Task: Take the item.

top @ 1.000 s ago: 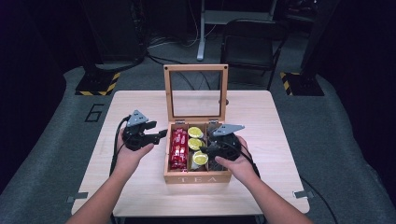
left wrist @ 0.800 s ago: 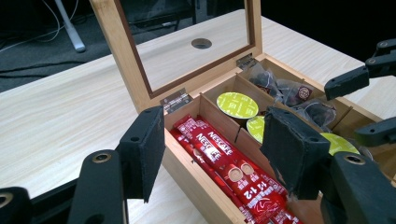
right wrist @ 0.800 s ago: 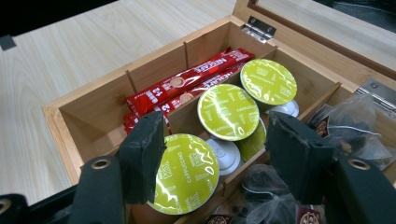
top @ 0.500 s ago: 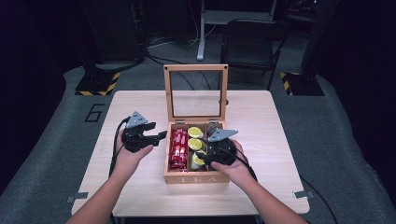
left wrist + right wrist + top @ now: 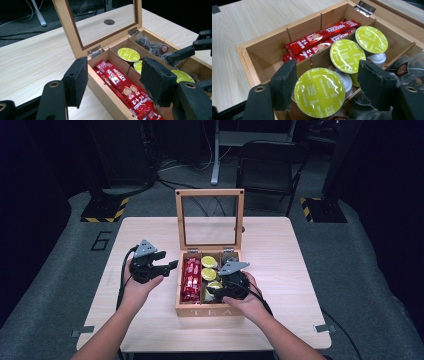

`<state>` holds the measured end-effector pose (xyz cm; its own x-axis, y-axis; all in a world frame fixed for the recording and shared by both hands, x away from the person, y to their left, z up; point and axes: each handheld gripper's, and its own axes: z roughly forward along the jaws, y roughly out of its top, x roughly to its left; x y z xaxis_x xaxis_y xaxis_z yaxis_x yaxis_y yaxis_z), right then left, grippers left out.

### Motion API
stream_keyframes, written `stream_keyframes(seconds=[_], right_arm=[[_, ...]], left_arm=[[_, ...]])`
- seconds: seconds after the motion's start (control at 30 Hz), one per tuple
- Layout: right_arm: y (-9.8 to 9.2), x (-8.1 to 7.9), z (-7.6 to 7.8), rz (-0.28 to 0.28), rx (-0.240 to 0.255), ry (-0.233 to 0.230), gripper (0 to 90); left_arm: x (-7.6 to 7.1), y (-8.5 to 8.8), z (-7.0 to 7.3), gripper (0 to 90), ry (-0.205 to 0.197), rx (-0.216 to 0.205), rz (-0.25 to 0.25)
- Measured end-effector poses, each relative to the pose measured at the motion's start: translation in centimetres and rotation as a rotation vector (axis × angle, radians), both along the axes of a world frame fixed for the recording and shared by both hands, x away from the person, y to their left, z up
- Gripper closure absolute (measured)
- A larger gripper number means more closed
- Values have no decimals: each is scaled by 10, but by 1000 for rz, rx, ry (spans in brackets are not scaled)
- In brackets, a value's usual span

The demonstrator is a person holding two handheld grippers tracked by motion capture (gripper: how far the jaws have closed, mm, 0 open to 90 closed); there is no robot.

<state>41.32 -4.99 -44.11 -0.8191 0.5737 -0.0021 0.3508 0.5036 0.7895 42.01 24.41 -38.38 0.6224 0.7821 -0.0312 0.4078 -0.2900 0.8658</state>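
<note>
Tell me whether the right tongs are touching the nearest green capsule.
Apart. In the right gripper view the right tongs straddle the nearest green capsule, with a visible gap at each pad; their jaws have just been opening.

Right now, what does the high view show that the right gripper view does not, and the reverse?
High view: the upright lid, a chair, and the left gripper beside the box. Right gripper view: the "Cappuccino" print on the capsules, and the right gripper with a capsule between its jaws, which have just been opening. Both: box, capsules, red sachets, table.
</note>
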Motion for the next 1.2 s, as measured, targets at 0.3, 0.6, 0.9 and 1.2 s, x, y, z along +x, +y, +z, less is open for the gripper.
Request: stream_keyframes(seconds=[0.3, 0.6, 0.9, 1.2], right_arm=[[3, -2, -7, 25, -41, 8, 293], [6, -4, -14, 29, -85, 15, 306], [4, -7, -11, 22, -83, -11, 368], [0, -8, -3, 24, -55, -12, 368]], left_arm=[[1, 4, -3, 390, 16, -29, 11], [1, 2, -5, 390, 20, -27, 7], [1, 1, -6, 390, 25, -26, 5], [1, 2, -7, 390, 26, -29, 8]])
